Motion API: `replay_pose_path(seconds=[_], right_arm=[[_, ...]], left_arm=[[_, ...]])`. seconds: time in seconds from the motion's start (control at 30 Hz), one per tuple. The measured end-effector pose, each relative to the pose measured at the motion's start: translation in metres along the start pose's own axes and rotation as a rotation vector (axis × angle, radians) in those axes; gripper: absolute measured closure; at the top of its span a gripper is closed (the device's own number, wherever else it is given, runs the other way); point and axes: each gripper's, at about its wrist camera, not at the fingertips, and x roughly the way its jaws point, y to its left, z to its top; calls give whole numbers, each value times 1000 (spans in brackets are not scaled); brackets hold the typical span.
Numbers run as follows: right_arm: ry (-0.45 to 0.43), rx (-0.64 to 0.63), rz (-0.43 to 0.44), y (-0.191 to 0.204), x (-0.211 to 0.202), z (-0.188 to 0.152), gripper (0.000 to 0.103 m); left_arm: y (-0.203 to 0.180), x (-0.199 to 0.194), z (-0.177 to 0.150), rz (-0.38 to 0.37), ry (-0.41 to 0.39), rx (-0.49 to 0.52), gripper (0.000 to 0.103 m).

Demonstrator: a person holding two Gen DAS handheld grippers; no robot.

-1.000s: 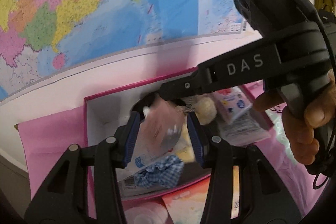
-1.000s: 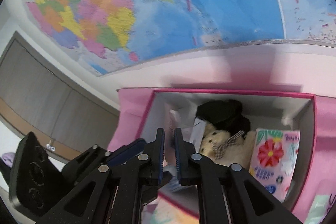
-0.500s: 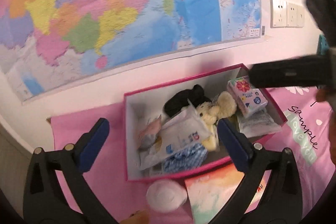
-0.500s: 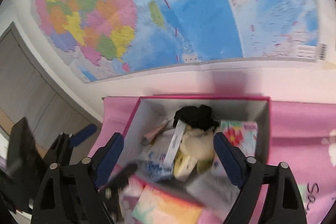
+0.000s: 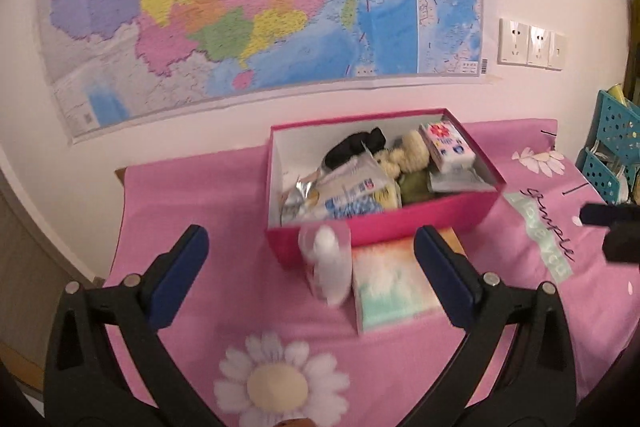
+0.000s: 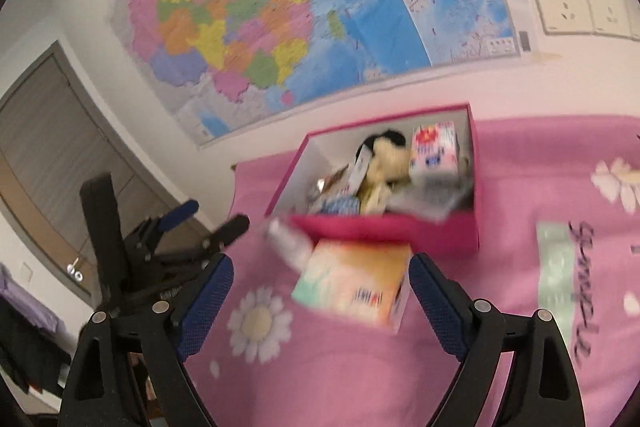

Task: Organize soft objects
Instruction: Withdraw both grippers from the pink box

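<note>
**Both grippers wide apart, pink box ahead**

The left gripper (image 5: 310,269) and right gripper (image 6: 320,301) have just opened wide and hold nothing. Ahead of both stands the pink box (image 5: 420,219) full of soft things; a tissue pack (image 6: 356,285) lies between the right gripper's fingers, untouched.

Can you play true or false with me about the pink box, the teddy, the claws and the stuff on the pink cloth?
1. The teddy is inside the pink box. True.
2. The left claw is squeezing the teddy. False: it is open and holds nothing.
3. A pastel tissue pack lies on the pink cloth in front of the box. True.
4. The right claw is shut tight. False: it is wide open.
5. The box is empty. False: it holds the teddy, a flowery tissue pack and other packets.
</note>
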Motion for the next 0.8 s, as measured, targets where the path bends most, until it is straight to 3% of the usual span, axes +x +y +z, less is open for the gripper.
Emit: replay_pose_path(seconds=[0.37,0.8], right_arm=[[6,7,12,22,-38,-87,12],[7,29,12,27,-58,-134,11]], left_arm=[[7,-49,-58,9,-6,-38,0],[4,-76,-95,12,-24,-47,0]])
